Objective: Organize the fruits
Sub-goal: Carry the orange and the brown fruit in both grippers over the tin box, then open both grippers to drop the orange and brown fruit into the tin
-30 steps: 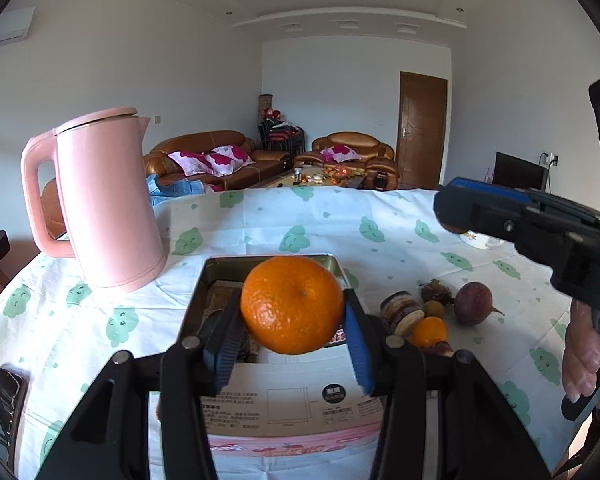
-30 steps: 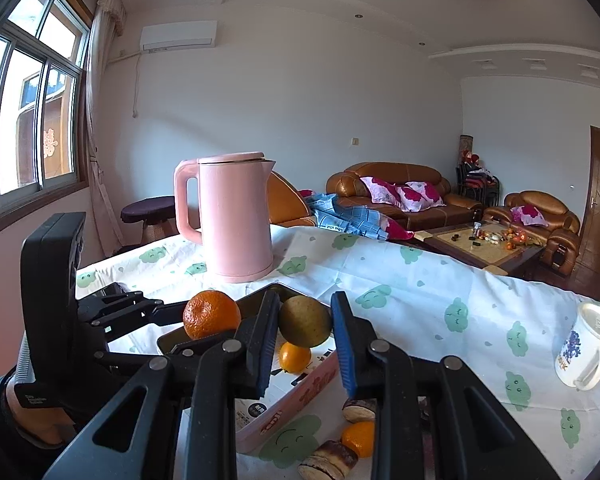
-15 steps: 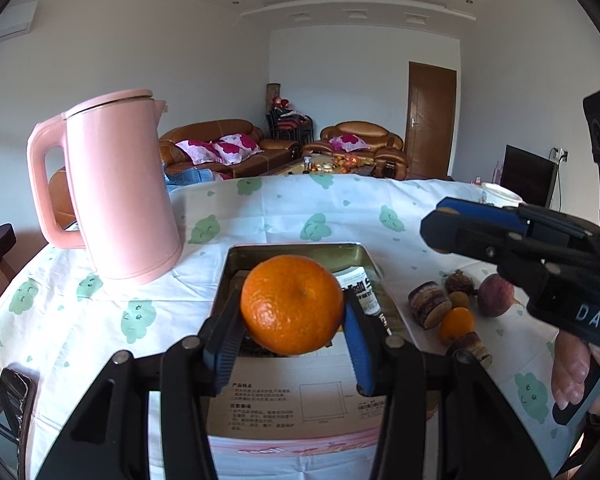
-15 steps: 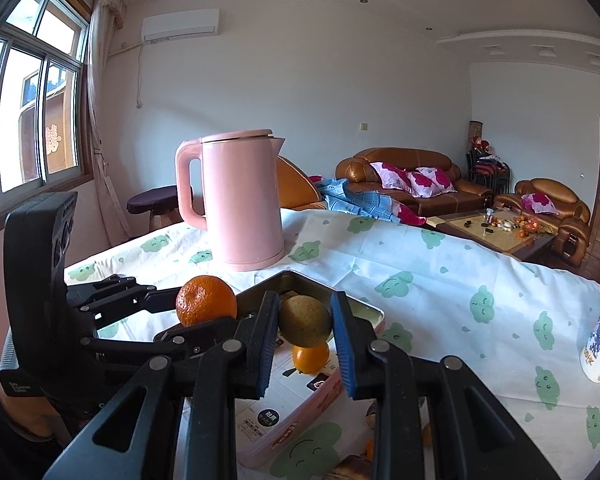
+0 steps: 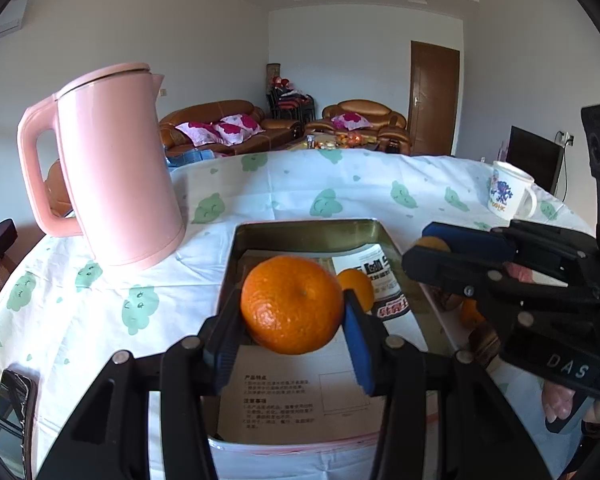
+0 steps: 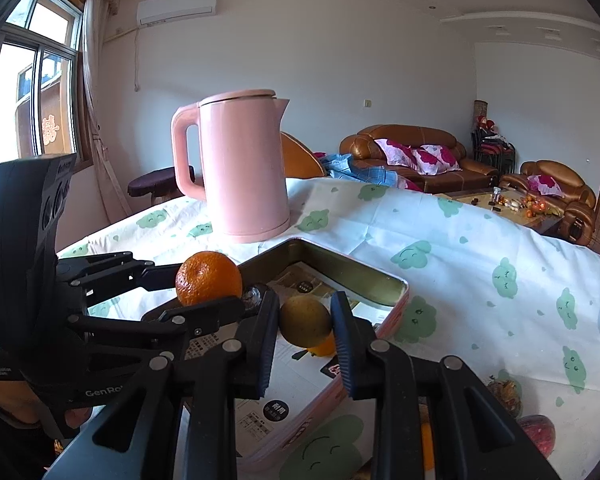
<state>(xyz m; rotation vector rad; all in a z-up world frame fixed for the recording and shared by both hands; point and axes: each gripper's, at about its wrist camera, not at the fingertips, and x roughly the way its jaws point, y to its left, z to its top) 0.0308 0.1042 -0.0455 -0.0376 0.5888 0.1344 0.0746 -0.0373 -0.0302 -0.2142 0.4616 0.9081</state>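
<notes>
Our left tongs [image 5: 294, 312] pinch a round orange mandarin [image 5: 292, 304] above the rectangular metal tin [image 5: 312, 230]; our right tongs [image 6: 305, 322] pinch a yellow-brown fruit [image 6: 305, 320] (small orange fruit [image 5: 358, 288] inside).

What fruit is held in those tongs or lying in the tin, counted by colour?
Orange: 2 (big orange in the left tongs, small orange in the tin)
Yellow-brown: 1 (yellow-brown fruit in the right tongs)
Total: 3
</notes>
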